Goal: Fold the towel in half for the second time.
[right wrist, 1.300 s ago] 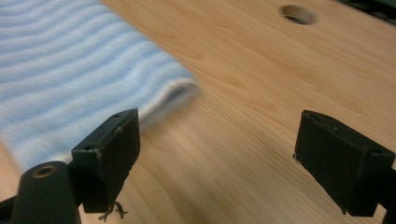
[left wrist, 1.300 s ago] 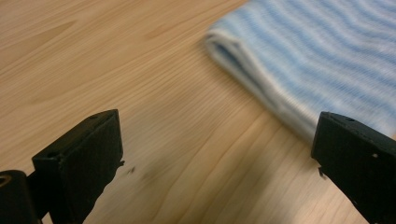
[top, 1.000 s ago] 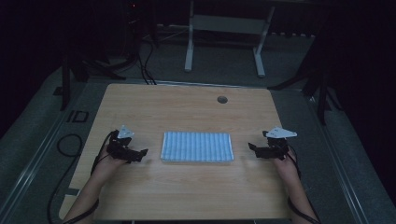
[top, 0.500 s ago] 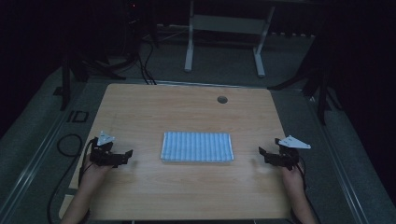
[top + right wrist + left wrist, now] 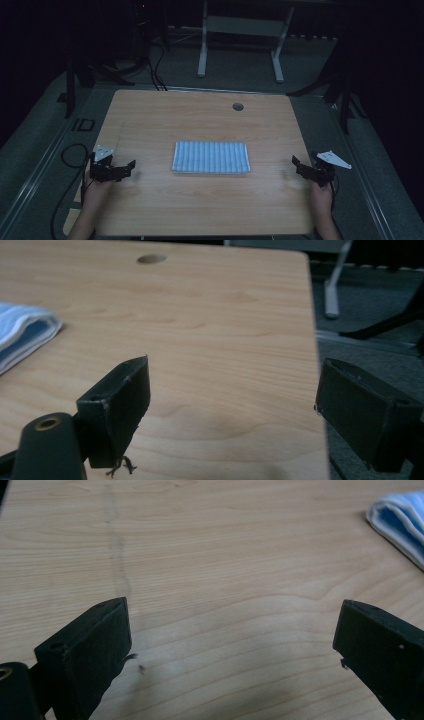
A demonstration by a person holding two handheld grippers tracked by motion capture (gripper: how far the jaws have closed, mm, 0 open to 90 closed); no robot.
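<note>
one folded blue-striped cloth [image 5: 211, 157], two hand-held grippers, left [image 5: 131, 167] and right [image 5: 296, 165], one wooden table [image 5: 200, 120].

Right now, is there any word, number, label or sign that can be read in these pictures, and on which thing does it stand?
"ID": dark marking on the grey floor beside the table's far left corner, in the high view; it seems to read so, but the picture is dim.
Folded blue striped cloth: no text visible.
Left gripper and right gripper: no label legible.
</note>
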